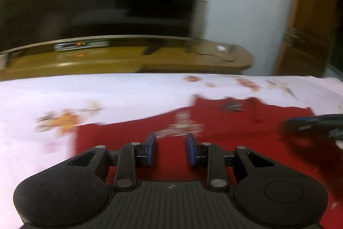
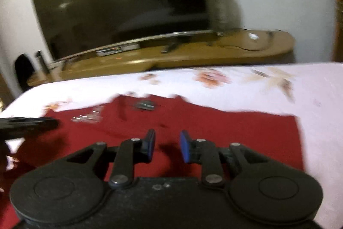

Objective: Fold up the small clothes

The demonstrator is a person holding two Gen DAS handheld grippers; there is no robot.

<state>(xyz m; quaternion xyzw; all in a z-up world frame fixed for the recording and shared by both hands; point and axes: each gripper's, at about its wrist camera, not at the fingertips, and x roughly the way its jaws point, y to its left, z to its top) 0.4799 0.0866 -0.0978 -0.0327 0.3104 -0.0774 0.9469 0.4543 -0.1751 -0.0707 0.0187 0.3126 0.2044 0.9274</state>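
Note:
A small red garment [image 1: 214, 121] with a pale print lies flat on a white flowered sheet [image 1: 107, 96]; it also shows in the right wrist view [image 2: 214, 128]. My left gripper [image 1: 170, 148] is open and empty, hovering over the garment's left part. My right gripper [image 2: 166, 146] is open and empty over the garment's middle. The right gripper's tip [image 1: 310, 125] shows at the right edge of the left wrist view; the left gripper's tip [image 2: 27, 123] shows at the left edge of the right wrist view. Both views are motion-blurred.
Beyond the bed stands a wooden TV bench [image 2: 214, 50] with a large dark television [image 2: 120, 5] and cables. A wooden door [image 1: 310, 14] is at the right. White sheet [image 2: 278, 89] surrounds the garment.

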